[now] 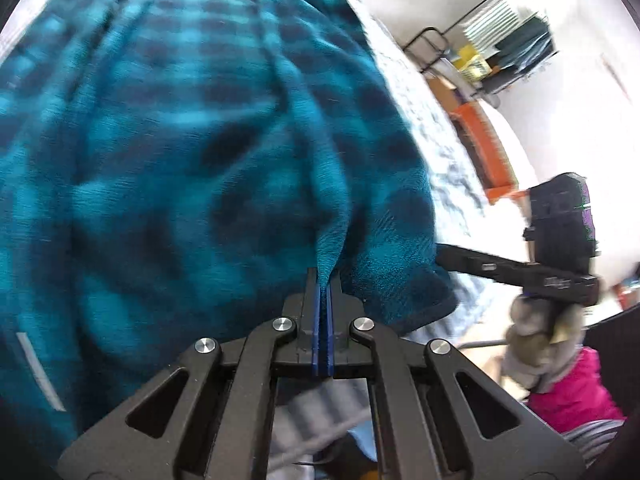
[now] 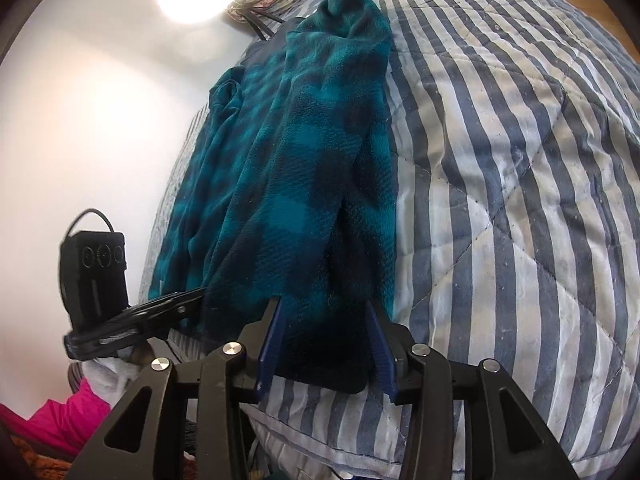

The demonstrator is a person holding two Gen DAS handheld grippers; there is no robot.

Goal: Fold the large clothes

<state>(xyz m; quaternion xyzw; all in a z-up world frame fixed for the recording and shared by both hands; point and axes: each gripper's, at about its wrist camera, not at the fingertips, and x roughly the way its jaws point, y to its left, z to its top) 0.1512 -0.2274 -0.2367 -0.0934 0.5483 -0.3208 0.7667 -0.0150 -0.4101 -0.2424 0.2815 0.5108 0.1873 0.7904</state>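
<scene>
A teal and dark plaid fleece garment (image 2: 304, 168) lies stretched over a blue and white striped quilt (image 2: 520, 184), running from the upper middle of the right wrist frame down to the lower middle. In the left wrist frame the same garment (image 1: 168, 168) fills the left and centre, with the quilt (image 1: 432, 152) showing as a pale band along its right edge.

The left gripper (image 1: 323, 280) sits at the bottom centre of its frame with its 2 blue pads pressed together, pinching a narrow ridge of the fleece that rises from between them. In the right wrist frame this gripper (image 2: 188, 300) appears at the lower left, its tip meeting the garment's left edge.

The right gripper (image 2: 325, 316) is at the bottom centre of its frame, its jaws standing apart at a middling width. The garment's dark lower hem lies between the 2 blue pads, which do not press on it. In the left wrist frame the right gripper (image 1: 444, 254) reaches in from the right, its tip at the garment's lower right corner.

A pink cloth (image 2: 52, 420) lies at the lower left.
</scene>
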